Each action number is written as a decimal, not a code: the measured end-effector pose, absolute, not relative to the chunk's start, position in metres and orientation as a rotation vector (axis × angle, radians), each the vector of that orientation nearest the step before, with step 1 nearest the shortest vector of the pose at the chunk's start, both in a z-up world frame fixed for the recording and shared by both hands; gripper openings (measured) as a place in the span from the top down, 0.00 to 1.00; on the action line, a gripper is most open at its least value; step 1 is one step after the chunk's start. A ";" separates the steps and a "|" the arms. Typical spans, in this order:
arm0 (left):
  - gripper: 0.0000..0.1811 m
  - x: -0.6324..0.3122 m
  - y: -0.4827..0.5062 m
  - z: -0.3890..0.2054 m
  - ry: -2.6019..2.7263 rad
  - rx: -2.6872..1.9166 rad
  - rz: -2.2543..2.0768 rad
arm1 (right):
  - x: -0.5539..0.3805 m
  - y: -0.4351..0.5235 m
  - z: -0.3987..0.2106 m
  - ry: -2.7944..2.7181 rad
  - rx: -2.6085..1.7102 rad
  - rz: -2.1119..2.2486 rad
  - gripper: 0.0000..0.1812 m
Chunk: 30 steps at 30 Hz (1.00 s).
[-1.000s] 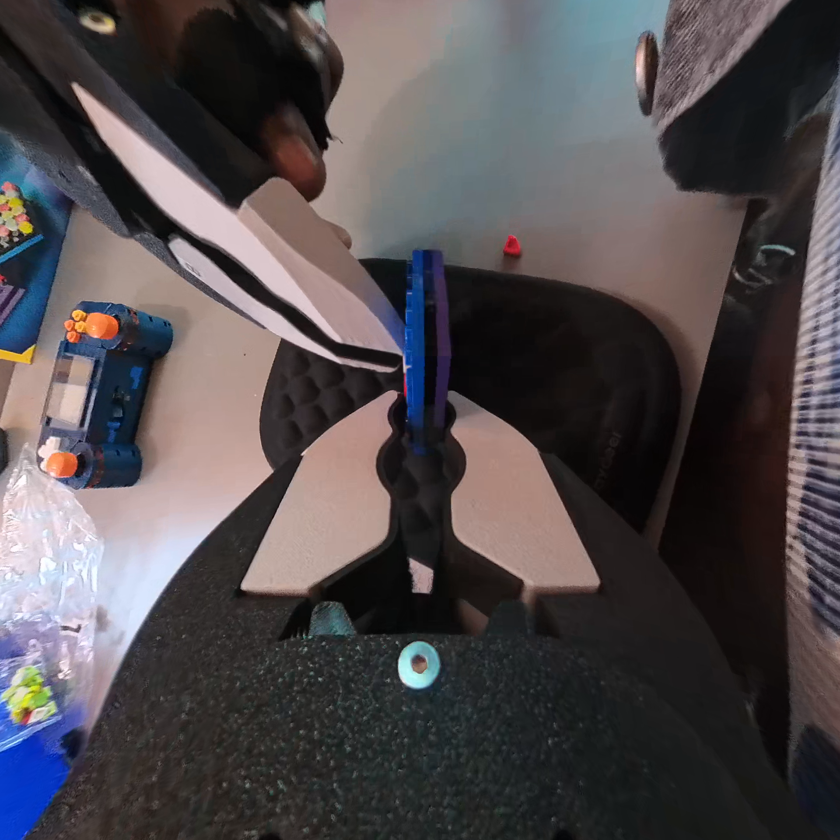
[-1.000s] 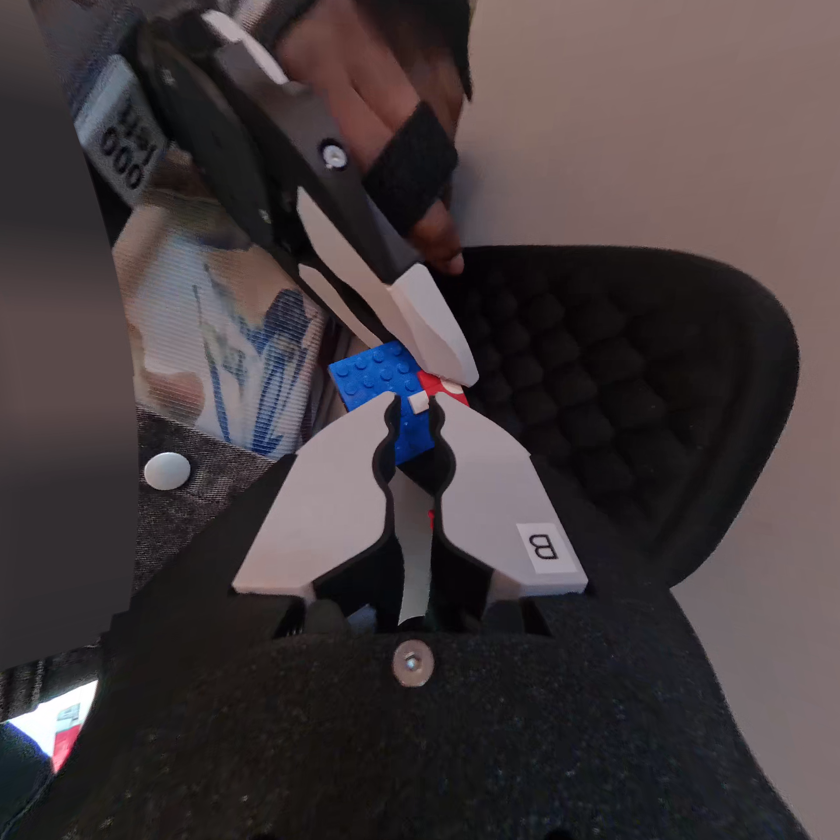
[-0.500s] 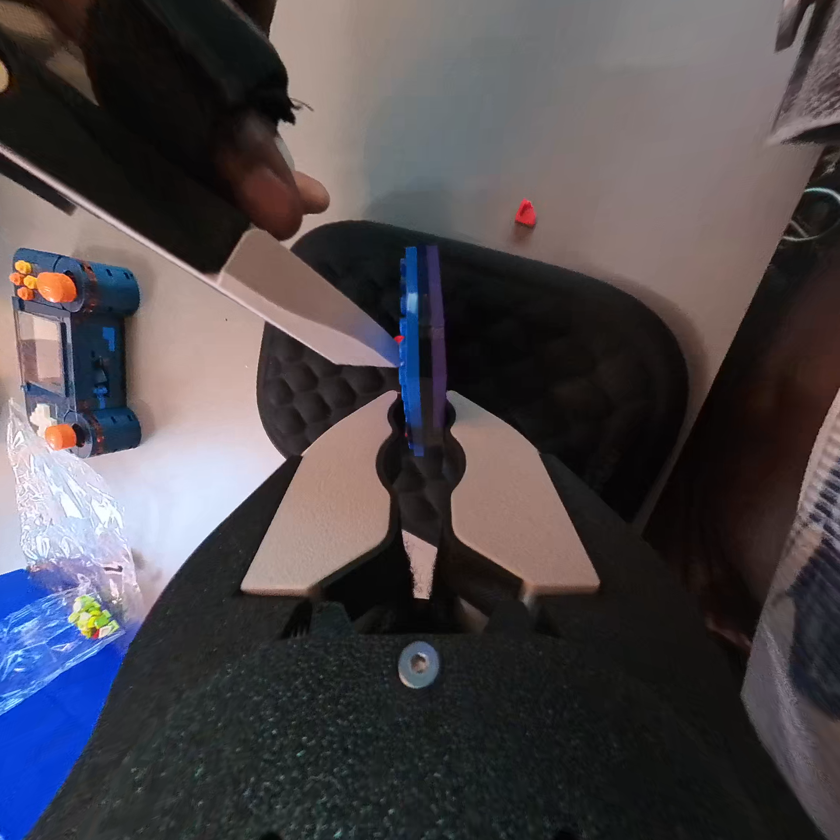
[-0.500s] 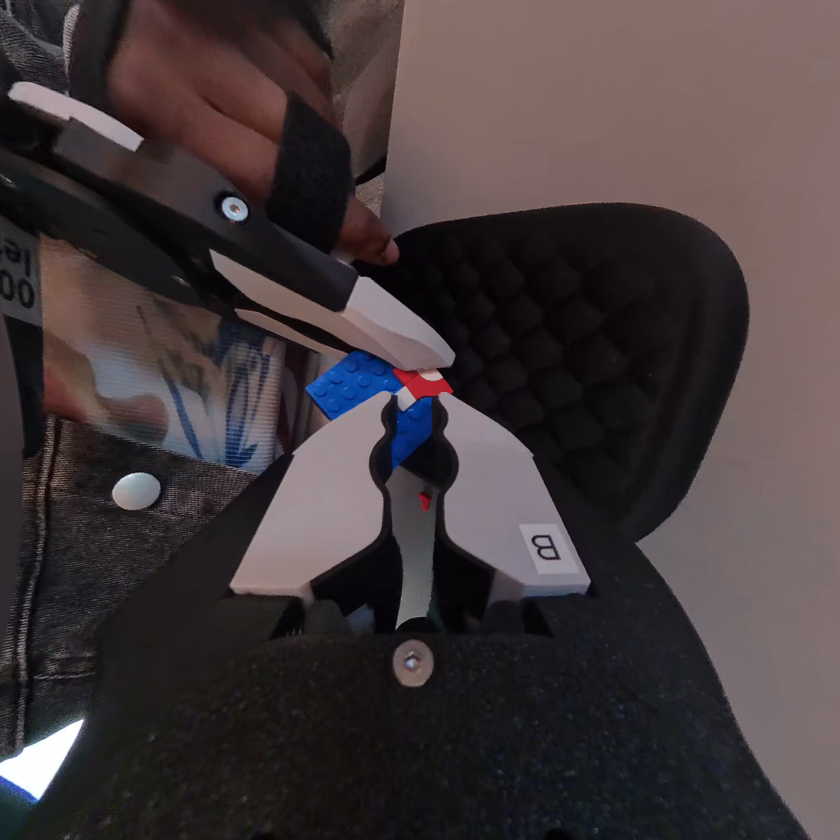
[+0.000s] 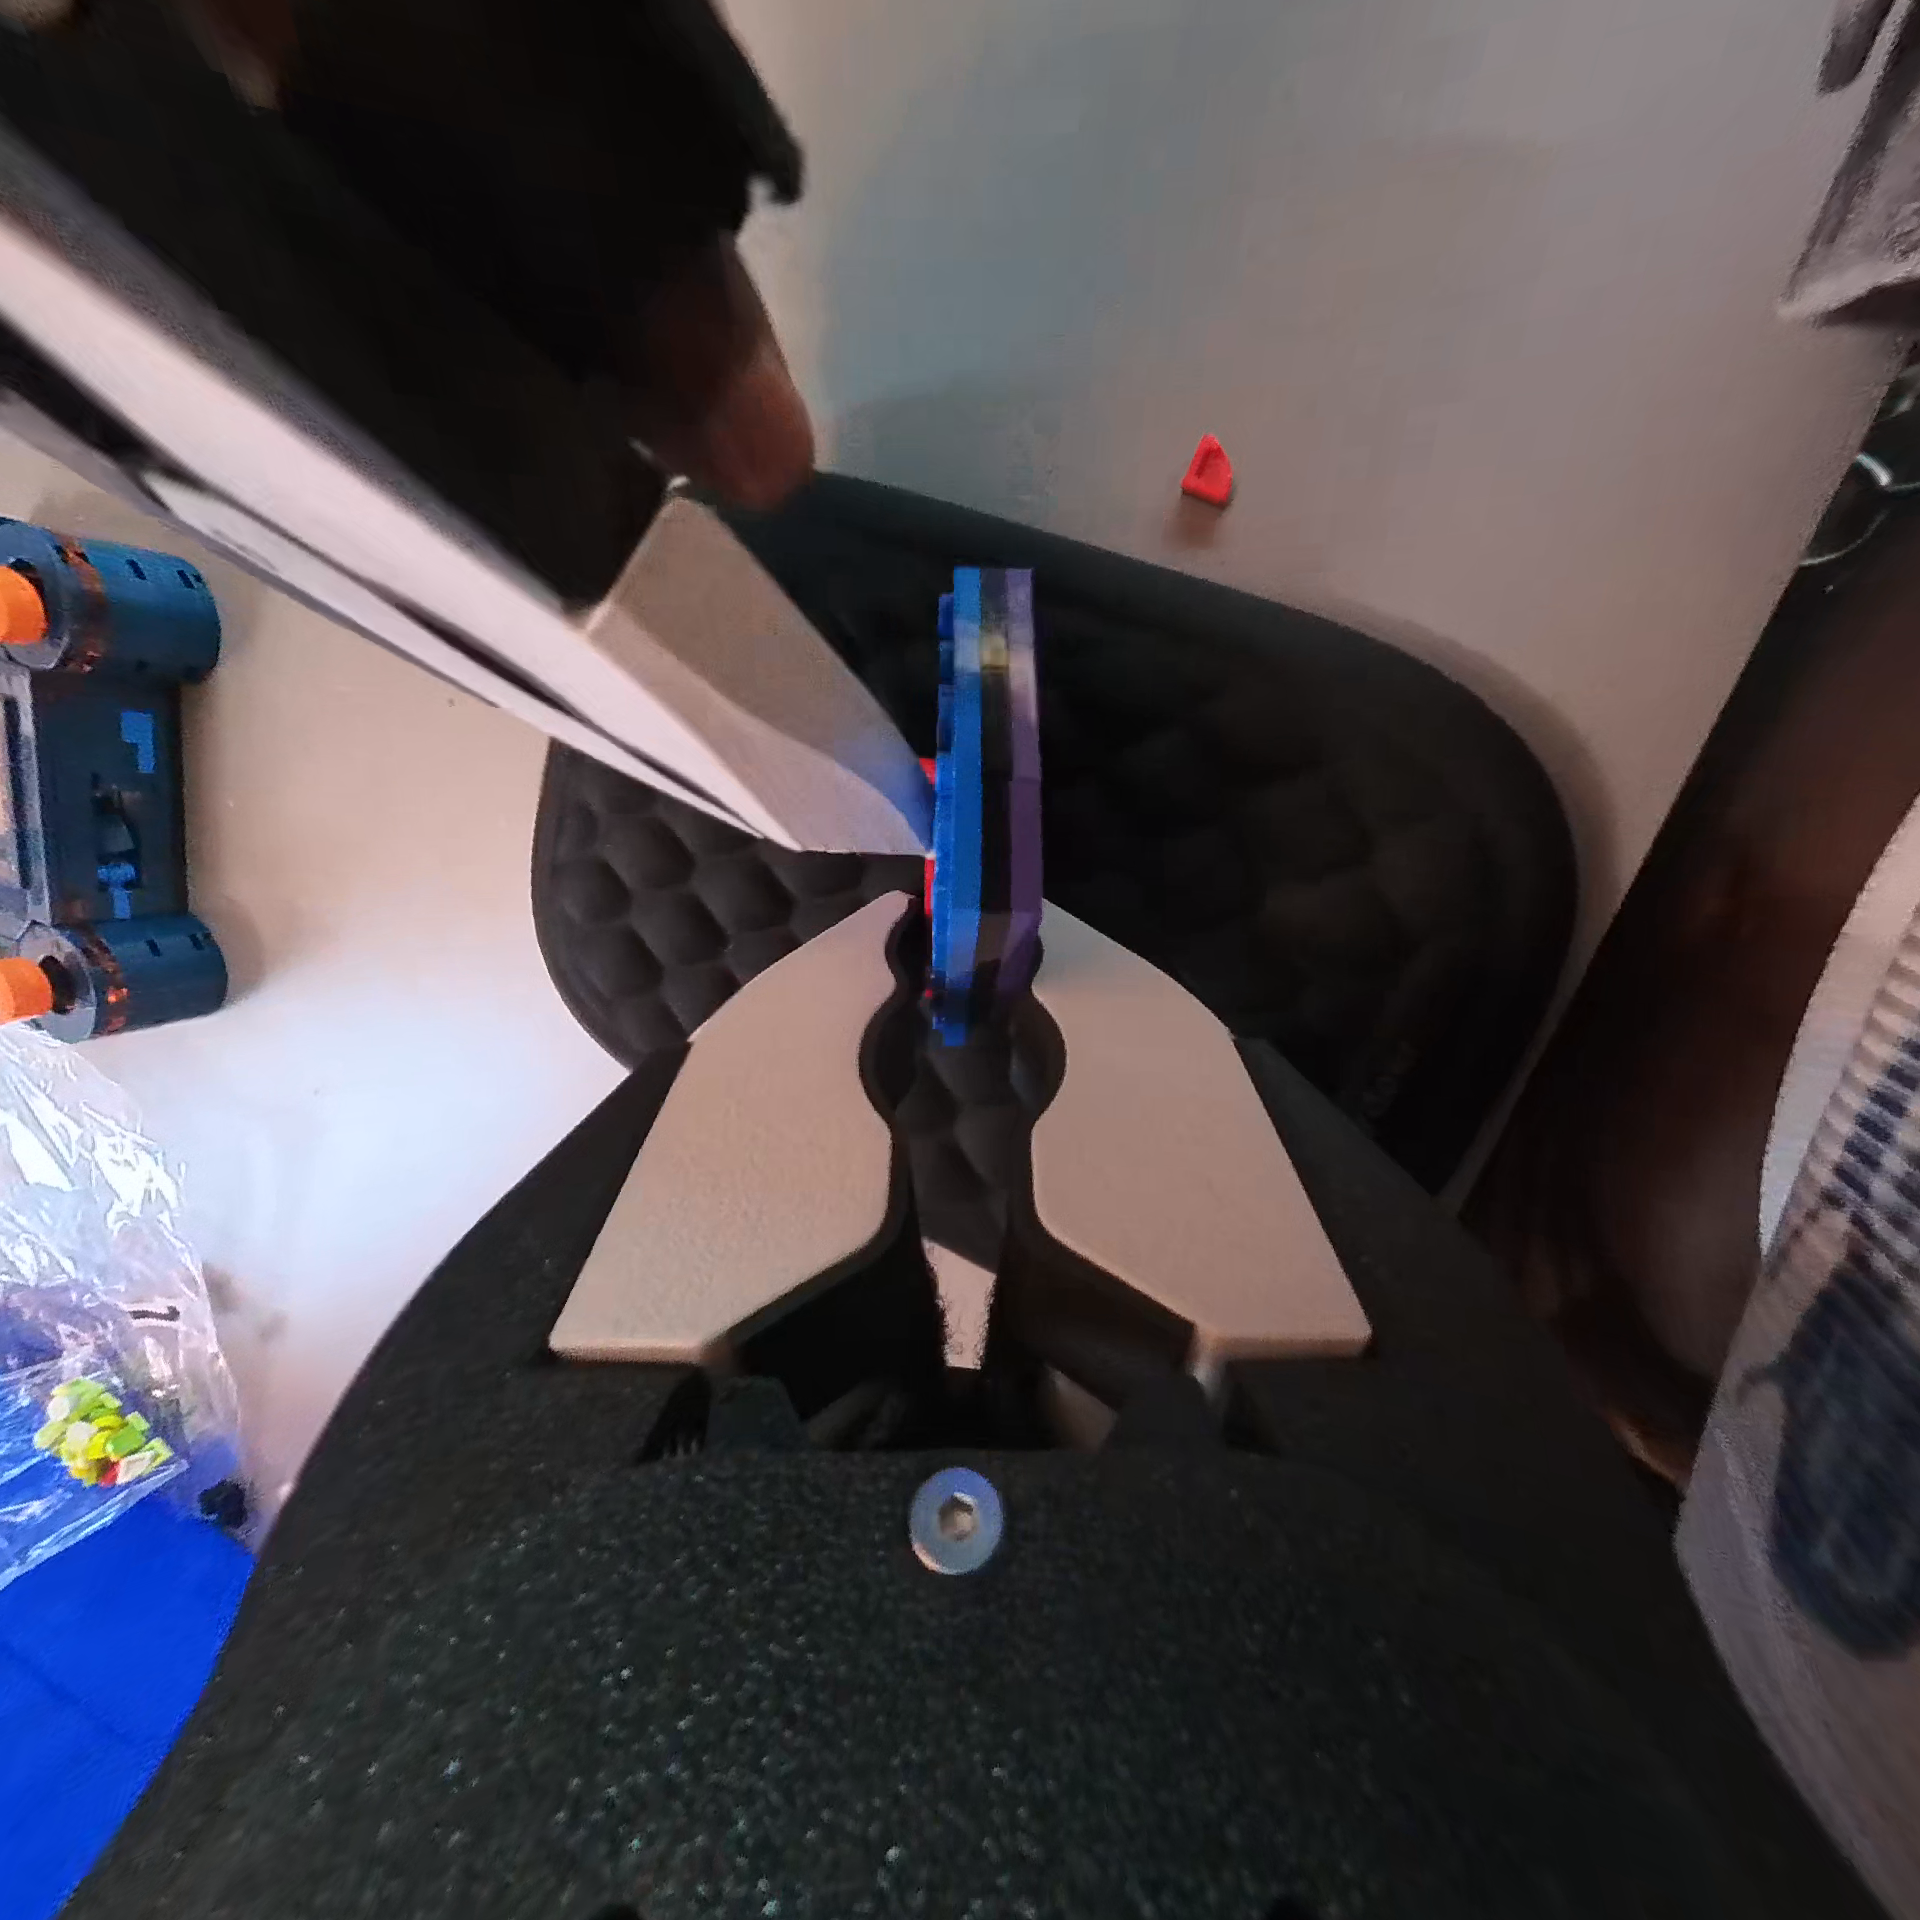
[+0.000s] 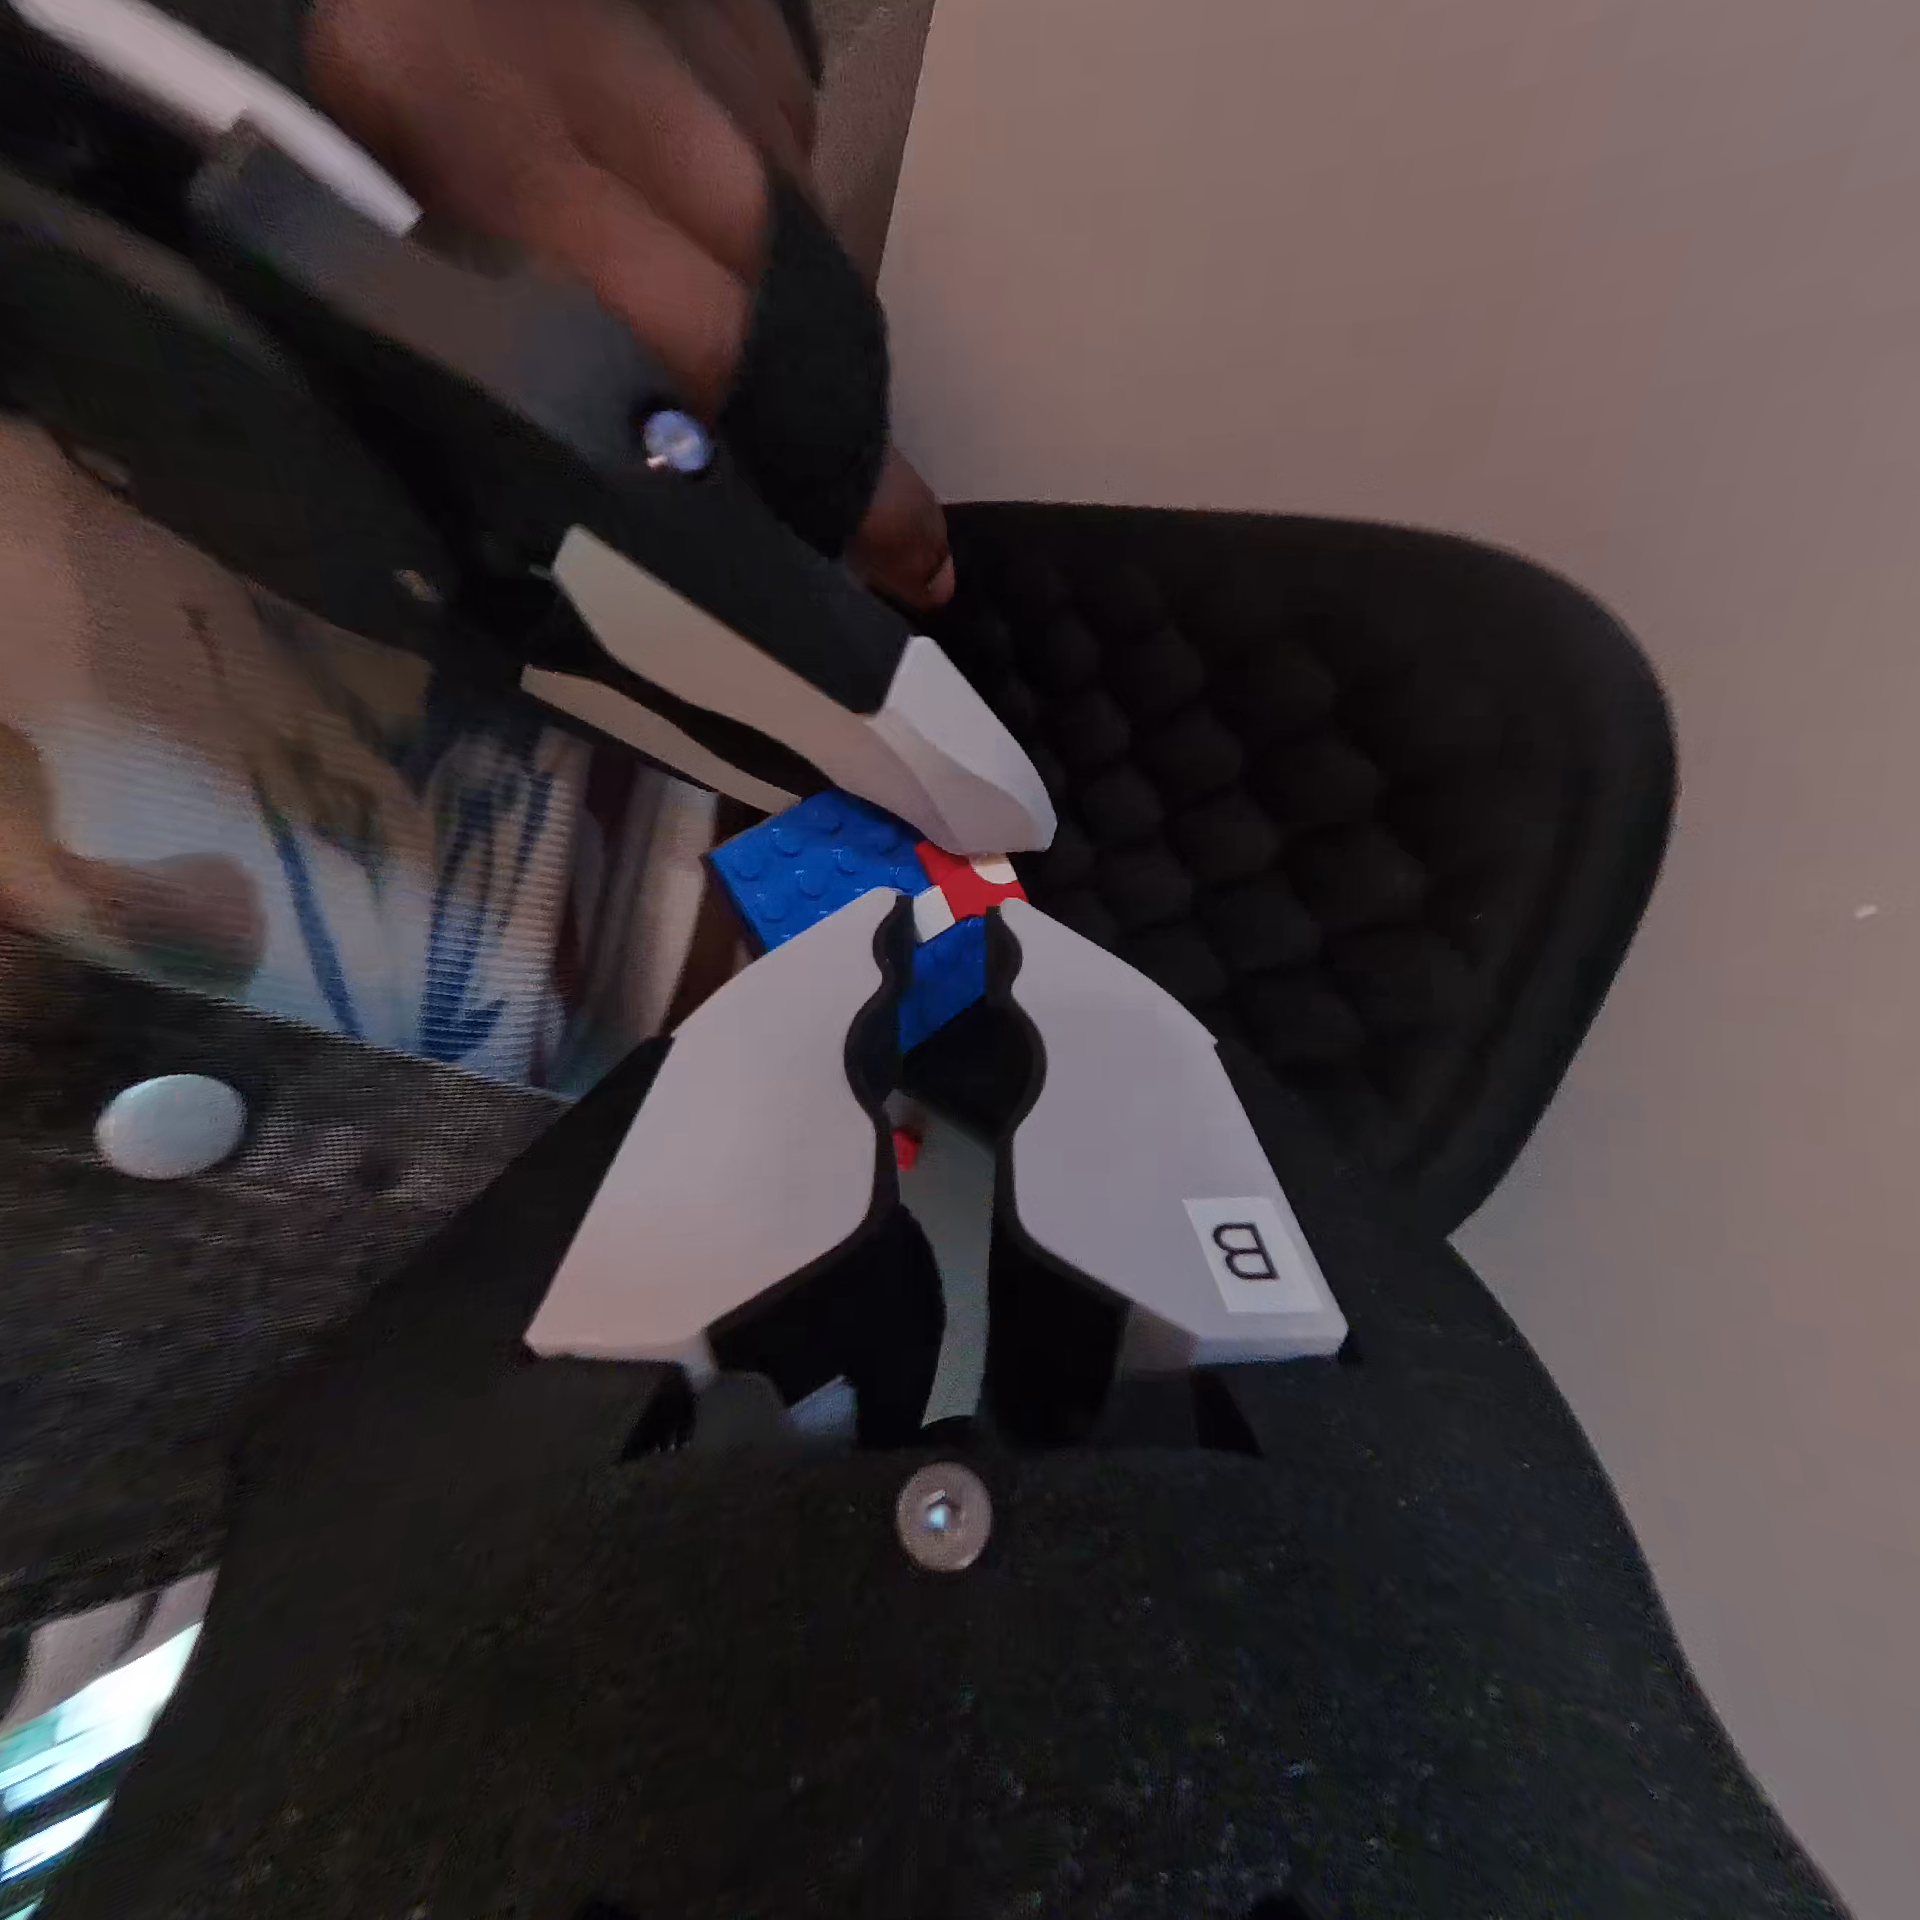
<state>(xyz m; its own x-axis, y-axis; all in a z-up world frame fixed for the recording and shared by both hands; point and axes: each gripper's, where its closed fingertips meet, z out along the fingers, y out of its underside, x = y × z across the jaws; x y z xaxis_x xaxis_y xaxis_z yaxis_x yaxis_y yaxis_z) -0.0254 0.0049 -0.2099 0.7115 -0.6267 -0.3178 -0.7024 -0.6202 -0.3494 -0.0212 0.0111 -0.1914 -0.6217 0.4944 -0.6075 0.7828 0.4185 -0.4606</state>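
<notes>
Foam pad (image 5: 1299, 831), black and dimpled, lies on the pale table (image 5: 1351, 260) under both tools. Left gripper (image 5: 971, 925) is clenched on the lower edge of a blue and purple brick plate assembly (image 5: 982, 790), held upright on edge above the pad. Right gripper (image 6: 940, 914) is closed on a small red and white piece (image 6: 961, 883) at the blue face. Dark blue brick-built game controller (image 5: 94, 790) sits at the left, beside a clear plastic bag (image 5: 94, 1299) of parts. Tiny red piece (image 5: 1208, 473) rests beyond the pad.
</notes>
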 end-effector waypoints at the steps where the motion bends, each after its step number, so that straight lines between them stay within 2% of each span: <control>1: 0.93 -0.025 0.004 -0.211 1.001 -2.474 0.201 | -0.023 0.011 -0.191 2.357 1.083 -1.066 0.94; 4: 0.93 -0.025 0.003 -0.212 0.990 -2.483 0.157 | -0.028 0.012 -0.191 2.429 1.138 -1.117 0.94; 5: 0.93 -0.024 0.004 -0.211 0.991 -2.469 0.156 | -0.035 0.018 -0.199 2.532 1.206 -1.101 1.00; 6: 0.92 -0.024 0.005 -0.211 1.010 -2.465 0.178 | -0.044 0.034 -0.218 2.902 1.127 -0.948 1.00; 7: 0.93 -0.024 0.005 -0.211 1.025 -2.462 0.190 | -0.045 0.033 -0.219 2.967 1.144 -0.921 1.00; 12: 0.92 -0.025 0.005 -0.209 0.968 -2.428 0.155 | -0.039 0.033 -0.202 2.470 1.284 -1.179 1.00; 16: 0.92 -0.025 0.005 -0.208 1.016 -2.420 0.229 | -0.029 0.018 -0.173 1.983 1.250 -1.264 0.91; 20: 0.92 -0.026 0.005 -0.208 1.029 -2.435 0.282 | -0.021 0.010 -0.186 1.998 1.292 -1.072 0.89; 30: 0.93 -0.026 0.004 -0.210 0.993 -2.469 0.285 | -0.016 0.010 -0.192 1.930 1.375 -1.029 0.88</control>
<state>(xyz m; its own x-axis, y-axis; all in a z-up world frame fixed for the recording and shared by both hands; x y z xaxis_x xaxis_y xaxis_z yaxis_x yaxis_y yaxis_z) -0.0257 0.0041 -0.2103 0.7178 -0.6003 -0.3527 -0.6959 -0.6332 -0.3388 -0.0163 0.0101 -0.1920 -0.3249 0.5238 -0.7874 0.9457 0.1835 -0.2682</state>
